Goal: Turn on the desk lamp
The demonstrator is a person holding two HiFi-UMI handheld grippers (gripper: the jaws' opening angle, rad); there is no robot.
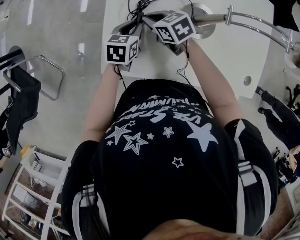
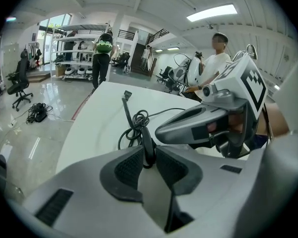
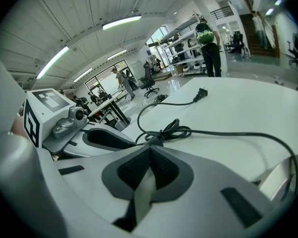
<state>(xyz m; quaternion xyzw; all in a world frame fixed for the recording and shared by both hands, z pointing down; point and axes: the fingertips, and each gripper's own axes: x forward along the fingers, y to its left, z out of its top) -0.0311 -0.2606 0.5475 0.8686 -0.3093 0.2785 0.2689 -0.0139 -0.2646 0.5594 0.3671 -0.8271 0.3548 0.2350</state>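
Note:
The desk lamp (image 1: 206, 28) stands on the white table (image 1: 230, 59); its round base is at the far middle and its chrome arm (image 1: 260, 23) runs right to the head at the table's edge. Its black cable (image 2: 135, 122) lies coiled on the tabletop, the plug (image 3: 202, 92) loose beyond it. My left gripper (image 2: 148, 153) is shut on a thick black piece of that cable. My right gripper (image 3: 150, 153) is shut, its tips touching the same cable (image 3: 170, 131) from the other side. In the head view both grippers meet just left of the base, left gripper (image 1: 132, 28) and right gripper (image 1: 155, 21).
A black chair (image 1: 20, 96) stands on the shiny floor to the left and a white shelf cart (image 1: 35, 189) at lower left. A person (image 1: 280, 121) stands to the right of the table. Others stand further off, one with a green backpack (image 2: 103, 53).

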